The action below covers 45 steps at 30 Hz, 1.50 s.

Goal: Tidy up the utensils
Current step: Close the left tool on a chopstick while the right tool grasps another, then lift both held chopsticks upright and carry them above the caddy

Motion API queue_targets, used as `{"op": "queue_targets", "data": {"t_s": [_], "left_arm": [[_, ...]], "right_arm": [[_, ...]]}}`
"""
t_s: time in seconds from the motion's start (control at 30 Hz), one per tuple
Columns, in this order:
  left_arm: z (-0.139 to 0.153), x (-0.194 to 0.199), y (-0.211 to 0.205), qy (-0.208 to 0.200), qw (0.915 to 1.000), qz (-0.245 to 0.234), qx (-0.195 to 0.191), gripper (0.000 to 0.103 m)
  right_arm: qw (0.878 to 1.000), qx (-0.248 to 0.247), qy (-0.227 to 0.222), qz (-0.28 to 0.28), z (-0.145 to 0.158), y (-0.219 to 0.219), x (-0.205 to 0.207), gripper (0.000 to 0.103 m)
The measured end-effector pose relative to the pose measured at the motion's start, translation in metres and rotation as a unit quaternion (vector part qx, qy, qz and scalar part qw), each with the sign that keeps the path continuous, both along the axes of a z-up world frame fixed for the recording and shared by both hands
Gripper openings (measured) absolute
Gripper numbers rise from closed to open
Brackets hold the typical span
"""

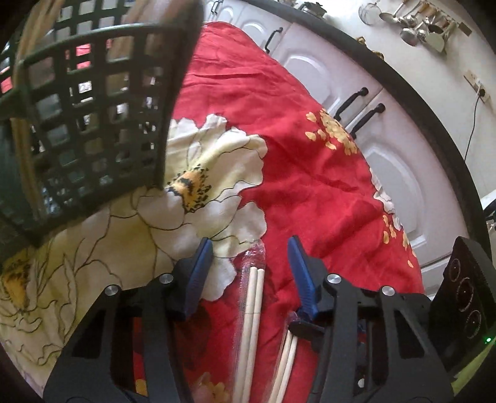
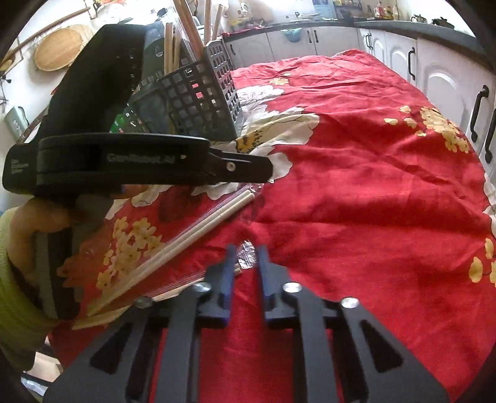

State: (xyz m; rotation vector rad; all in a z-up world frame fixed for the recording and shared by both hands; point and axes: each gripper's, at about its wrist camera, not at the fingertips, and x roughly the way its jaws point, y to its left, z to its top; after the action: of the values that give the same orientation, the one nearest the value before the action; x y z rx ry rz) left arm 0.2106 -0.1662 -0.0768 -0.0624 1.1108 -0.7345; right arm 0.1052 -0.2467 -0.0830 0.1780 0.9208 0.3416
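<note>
Under you spreads the red floral cloth (image 2: 356, 192) that covers the counter, with white cabinet doors (image 1: 400, 173) beyond its far edge. The dark lattice utensil basket (image 2: 192, 102) stands at the left on the cloth, wooden sticks (image 2: 186, 28) poking up out of it; in your left view its wall (image 1: 90, 124) looms close at the upper left.

Your left tongs (image 1: 249, 254) are spread wide, hovering low over the cloth. One wrapped pair of chopsticks (image 1: 252, 313) lies flat between the blue fingers (image 1: 198, 272), touching neither. A second wrapped pair (image 1: 286, 369) runs beneath the right-hand finger.

Your right tongs (image 2: 246, 257) stand only narrowly apart. A crinkled end of clear wrapper (image 2: 247, 254) sits in the gap between them, and I can't tell whether the pads actually touch it. Just left of them, the long pale chopsticks (image 2: 186, 235) lie slantwise on the cloth.
</note>
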Motion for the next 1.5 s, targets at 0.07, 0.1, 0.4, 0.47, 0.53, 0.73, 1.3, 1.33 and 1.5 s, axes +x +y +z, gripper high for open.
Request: {"op": "queue_targets", "data": {"t_s": [0.07, 0.1, 0.4, 0.47, 0.53, 0.73, 1.3, 1.33, 1.5], "left_arm": [[-0.001, 0.0, -0.004, -0.001, 1.0, -0.005, 0.003, 0.04], [-0.002, 0.0, -0.007, -0.002, 0.9999, -0.01, 0.01, 0.036], [-0.004, 0.006, -0.014, -0.022, 0.9969, -0.023, 0.072, 0.006], [-0.003, 0.006, -0.01, -0.023, 0.9968, -0.023, 0.073, 0.003], [0.0, 0.004, -0.006, -0.022, 0.997, -0.024, 0.071, 0.002], [0.034, -0.01, 0.024, -0.054, 0.9979, 0.003, 0.035, 0.002], [0.171, -0.05, 0.121, -0.22, 0.9684, 0.113, -0.032, 0.002], [0.174, -0.051, 0.124, -0.225, 0.9666, 0.118, -0.034, 0.002], [0.195, -0.058, 0.142, -0.246, 0.9574, 0.143, -0.052, 0.002]], "right_arm": [[1.0, 0.002, -0.001, -0.002, 0.0, -0.002, 0.0, 0.007], [1.0, 0.003, 0.0, -0.004, 0.0, -0.002, 0.001, 0.006], [0.999, 0.004, -0.014, -0.036, 0.012, -0.022, -0.002, 0.005], [0.999, 0.008, -0.022, -0.04, 0.017, -0.025, -0.002, 0.004], [0.999, 0.011, -0.033, -0.042, 0.026, -0.027, -0.001, 0.004], [0.997, 0.014, -0.071, -0.028, 0.055, -0.02, -0.001, 0.004], [0.983, 0.012, -0.175, 0.055, 0.143, 0.031, 0.01, 0.004], [0.982, 0.012, -0.181, 0.061, 0.148, 0.034, 0.011, 0.004], [0.975, 0.01, -0.208, 0.076, 0.171, 0.045, 0.011, 0.003]]}}
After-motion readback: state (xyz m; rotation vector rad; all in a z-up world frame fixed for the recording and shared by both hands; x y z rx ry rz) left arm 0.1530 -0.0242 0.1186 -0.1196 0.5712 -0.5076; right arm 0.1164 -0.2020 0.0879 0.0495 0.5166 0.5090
